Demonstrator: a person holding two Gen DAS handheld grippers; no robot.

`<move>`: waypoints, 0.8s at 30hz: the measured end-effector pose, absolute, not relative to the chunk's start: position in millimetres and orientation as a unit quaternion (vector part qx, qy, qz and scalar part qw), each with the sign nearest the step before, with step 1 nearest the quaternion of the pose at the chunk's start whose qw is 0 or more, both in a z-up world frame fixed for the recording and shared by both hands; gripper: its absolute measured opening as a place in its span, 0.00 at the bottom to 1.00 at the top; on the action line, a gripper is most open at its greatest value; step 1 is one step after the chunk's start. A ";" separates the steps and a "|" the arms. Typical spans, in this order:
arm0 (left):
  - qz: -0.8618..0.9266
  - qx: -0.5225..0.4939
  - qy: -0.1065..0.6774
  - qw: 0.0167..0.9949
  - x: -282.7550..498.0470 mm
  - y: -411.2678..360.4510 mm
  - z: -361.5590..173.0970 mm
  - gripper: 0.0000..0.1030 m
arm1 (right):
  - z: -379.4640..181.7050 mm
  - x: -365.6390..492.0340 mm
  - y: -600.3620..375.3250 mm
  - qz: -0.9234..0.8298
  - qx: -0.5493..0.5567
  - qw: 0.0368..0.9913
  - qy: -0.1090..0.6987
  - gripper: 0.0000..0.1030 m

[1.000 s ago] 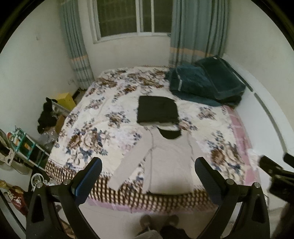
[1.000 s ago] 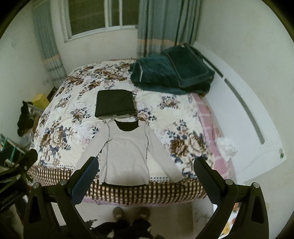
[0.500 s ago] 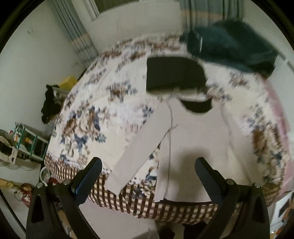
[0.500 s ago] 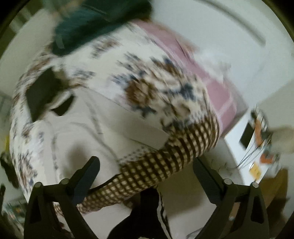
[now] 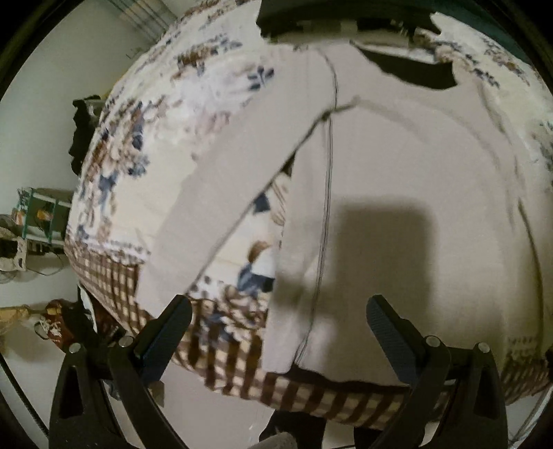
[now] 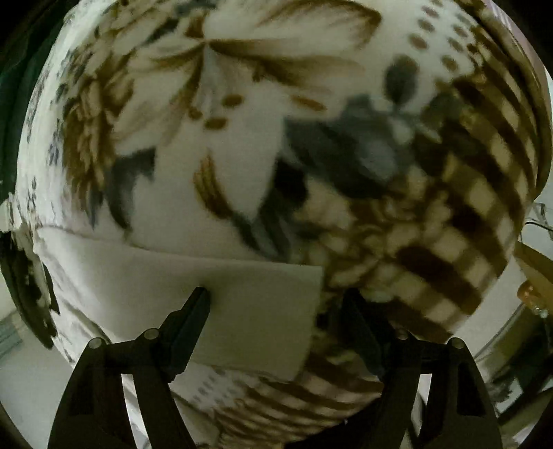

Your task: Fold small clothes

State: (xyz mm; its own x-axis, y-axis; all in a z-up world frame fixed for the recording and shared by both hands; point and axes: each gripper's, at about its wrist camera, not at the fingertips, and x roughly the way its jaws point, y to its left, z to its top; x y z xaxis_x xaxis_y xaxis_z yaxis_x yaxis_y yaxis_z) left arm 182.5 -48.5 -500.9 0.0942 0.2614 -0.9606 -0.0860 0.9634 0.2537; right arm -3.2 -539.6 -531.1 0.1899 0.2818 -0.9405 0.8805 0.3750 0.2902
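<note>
I am seeing the left gripper [image 5: 278,324] hanging just above the foot edge of the bed, jaws spread wide, nothing between them. The grey long-sleeved shirt [image 5: 397,193] is lying flat on the floral blanket [image 5: 214,83], filling most of the view ahead of the jaws. Its bottom hem is sitting just ahead of the gap, closer to the right finger [image 5: 390,331] than to the left one. One sleeve [image 5: 221,193] is running diagonally away from the body toward the left finger [image 5: 169,331], its cuff end lying just ahead of that fingertip over the brown checked border [image 5: 235,349]. A block-shaped shadow is falling on the shirt body ahead of the right finger. The dark neckline [image 5: 418,72] is sitting at the far end of the shirt, with a folded black garment [image 5: 331,13] just beyond it.

The right gripper [image 6: 276,300] is very close to the blanket [image 6: 249,114], jaws open at a moderate spread. The shirt's other sleeve [image 6: 221,304] is lying across the gap between them. The left fingertip [image 6: 197,307] is resting on or just over the sleeve fabric; I cannot tell whether it is touching. The cuff edge is ending just short of the right finger [image 6: 359,321], which is sitting over the checked border [image 6: 459,207]. Nothing is being pinched yet. The right wrist view is blurred.
</note>
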 end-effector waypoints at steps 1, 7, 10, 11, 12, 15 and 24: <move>0.118 0.063 0.660 0.739 184.9 -47.9 -505.3 1.00 | -531.6 0.4 -535.4 -0.242 0.482 0.598 0.593 0.45; 0.116 0.037 0.641 0.757 185.2 -34.3 -519.7 1.00 | -494.2 -11.9 -545.5 -0.238 0.423 0.653 0.581 0.07; 0.126 0.018 0.636 0.761 177.7 -14.4 -522.5 1.00 | -491.3 -20.8 -561.3 -0.242 0.414 0.650 0.589 0.08; 0.128 0.012 0.639 0.759 175.4 -7.4 -524.2 1.00 | -496.4 -22.0 -563.3 -0.246 0.403 0.638 0.608 0.14; 0.128 0.005 0.642 0.756 172.3 1.5 -525.9 1.00 | -499.8 -24.9 -561.7 -0.250 0.393 0.627 0.625 0.19; 0.120 -0.021 0.649 0.751 158.6 22.9 -533.8 1.00 | -492.1 -33.4 -535.5 -0.219 0.397 0.632 0.628 0.42; 0.025 -0.086 0.704 0.704 152.0 15.6 -599.4 0.15 | -529.1 -28.4 -405.9 -0.096 0.413 0.584 0.692 0.42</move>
